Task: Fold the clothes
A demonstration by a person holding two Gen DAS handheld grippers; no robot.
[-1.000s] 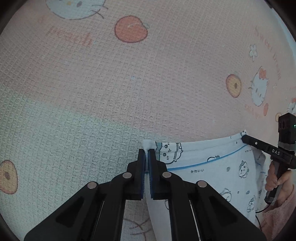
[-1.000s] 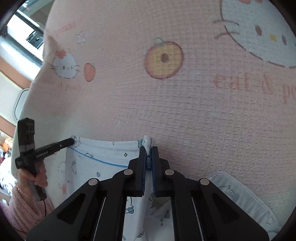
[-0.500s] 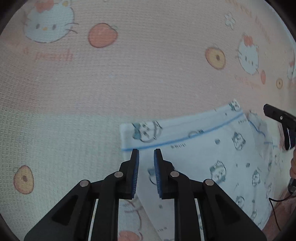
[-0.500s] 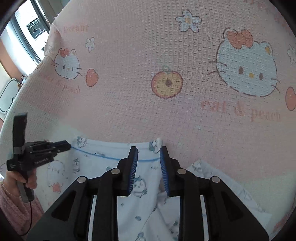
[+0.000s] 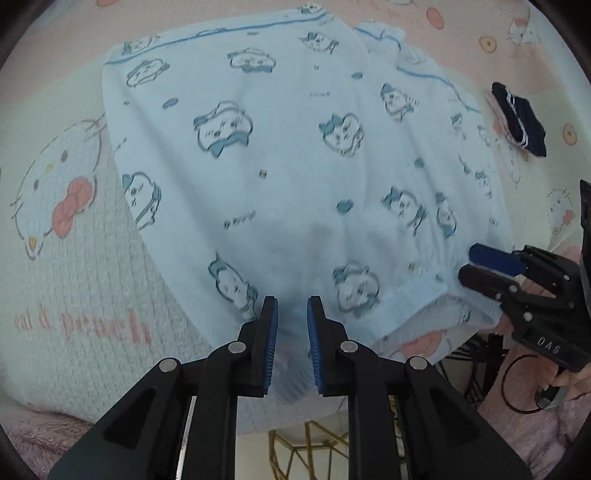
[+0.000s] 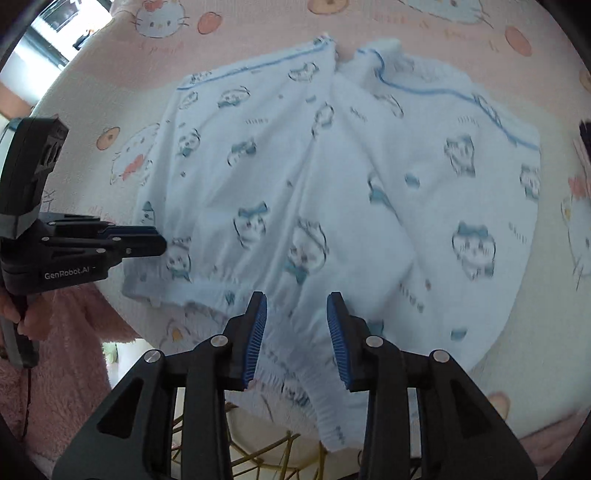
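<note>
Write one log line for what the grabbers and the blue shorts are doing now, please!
left gripper: open, over waistband | right gripper: open, jaws just widened | shorts: flat on blanket

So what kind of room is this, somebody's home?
Probably a home. The light blue cartoon-print shorts lie on a pink cartoon-cat cloth, a dark folded garment sits nearby, and a window shows at the edge.

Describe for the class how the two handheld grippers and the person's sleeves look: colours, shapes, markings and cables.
Both grippers are black plastic with angular cut-out arms, silver rivets and ribbed blue pads. The left gripper reads "GenRobot.AI" on its side; the right gripper carries "DAS". A thin dark cable loops below the right one. The person wears fluffy pink sleeves.
</note>
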